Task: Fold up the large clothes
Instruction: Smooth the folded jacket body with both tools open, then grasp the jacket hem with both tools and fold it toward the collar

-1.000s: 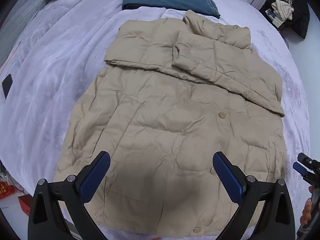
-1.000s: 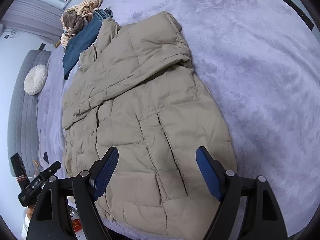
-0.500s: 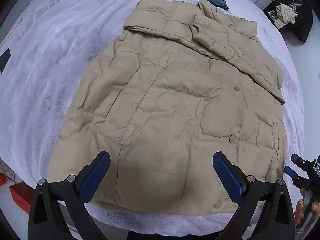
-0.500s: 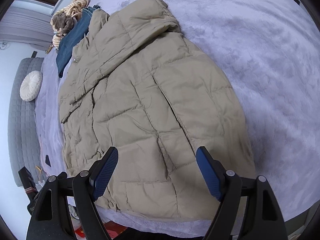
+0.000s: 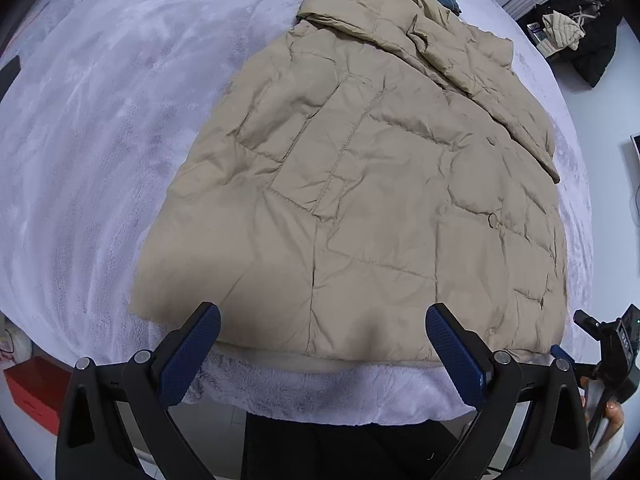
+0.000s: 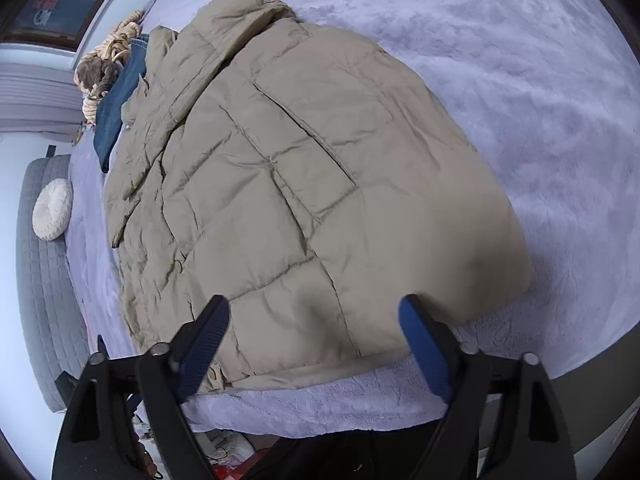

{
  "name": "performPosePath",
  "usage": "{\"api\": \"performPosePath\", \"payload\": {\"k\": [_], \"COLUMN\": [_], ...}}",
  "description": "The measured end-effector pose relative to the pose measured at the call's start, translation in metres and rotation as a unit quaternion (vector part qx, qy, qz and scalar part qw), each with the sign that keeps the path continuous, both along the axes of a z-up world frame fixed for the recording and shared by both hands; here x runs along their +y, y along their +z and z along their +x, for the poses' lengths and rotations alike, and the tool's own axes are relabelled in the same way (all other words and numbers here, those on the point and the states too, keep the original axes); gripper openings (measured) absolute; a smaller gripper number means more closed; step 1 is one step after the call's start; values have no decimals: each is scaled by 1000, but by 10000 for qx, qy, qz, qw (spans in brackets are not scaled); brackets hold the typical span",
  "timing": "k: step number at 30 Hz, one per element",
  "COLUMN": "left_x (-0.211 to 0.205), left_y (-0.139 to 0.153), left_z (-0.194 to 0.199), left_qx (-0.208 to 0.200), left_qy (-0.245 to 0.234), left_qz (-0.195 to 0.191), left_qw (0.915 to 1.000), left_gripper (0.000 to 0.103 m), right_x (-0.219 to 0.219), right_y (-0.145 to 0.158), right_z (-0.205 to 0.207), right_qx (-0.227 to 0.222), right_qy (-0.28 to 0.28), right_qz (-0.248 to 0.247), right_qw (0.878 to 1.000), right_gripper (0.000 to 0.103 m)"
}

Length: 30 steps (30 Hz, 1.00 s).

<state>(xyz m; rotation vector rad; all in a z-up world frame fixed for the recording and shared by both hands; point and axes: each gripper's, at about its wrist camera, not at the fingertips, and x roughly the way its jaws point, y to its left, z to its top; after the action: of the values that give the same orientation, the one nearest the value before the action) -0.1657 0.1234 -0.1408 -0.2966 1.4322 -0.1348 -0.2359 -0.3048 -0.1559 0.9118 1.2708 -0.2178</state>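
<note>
Left wrist: jacket (image 5: 360, 184) lengthwise, hem nearest

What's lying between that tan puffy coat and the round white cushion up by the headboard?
In the right wrist view, only bare lavender blanket separates the tan coat from the round white cushion.

left tool (image 5: 322, 322): jaws wide apart | right tool (image 6: 314, 314): jaws wide (both gripping nothing)

bare blanket (image 5: 100, 128) flanking jacket (image 5: 380, 200), jeans (image 6: 114, 108) crowding collar end
</note>
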Motion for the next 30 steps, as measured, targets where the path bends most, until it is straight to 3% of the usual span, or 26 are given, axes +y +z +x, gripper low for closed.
{"api": "performPosePath", "payload": {"k": [7,14,23,24,26,27,28,29,30], "left_x": [24,49,33,31,29,27,26,28,30], "left_y": [-12,-46,-56,-57,-58,-58,-58,-55,-50], "left_z": [-19,-28,5,9,14,17,19,20,20], "left_qx": [203,641,313,280,267,236,213,164,60], "left_qy": [98,651,964,1018,1034,977,901,867,869], "left_qz": [-427,-1065,-1606,-1650,-1728,-1688,-1601,-1560,-1569], "left_qw": [9988,9901,9818,9806,9792,9805,9828,9838,9838], "left_gripper": [103,103,102,92,62,31,13,13,13], "right_x": [-6,-7,-13,-13,-12,-11,-11,-12,-11], "right_y": [-12,-38,-52,-53,-56,-56,-57,-58,-58], "right_z": [-31,-40,-29,-27,-24,-24,-25,-26,-27], "right_qx": [74,120,-362,-393,-453,-439,-443,-464,-489], "right_qy": [-547,-960,-1498,-1540,-1633,-1692,-1755,-1799,-1839], "right_qz": [208,808,1407,1464,1617,1647,1673,1721,1783], "right_qw": [9983,9920,9780,9764,9722,9707,9692,9674,9654], "right_gripper": [103,103,103,103,103,102,101,95,80]}}
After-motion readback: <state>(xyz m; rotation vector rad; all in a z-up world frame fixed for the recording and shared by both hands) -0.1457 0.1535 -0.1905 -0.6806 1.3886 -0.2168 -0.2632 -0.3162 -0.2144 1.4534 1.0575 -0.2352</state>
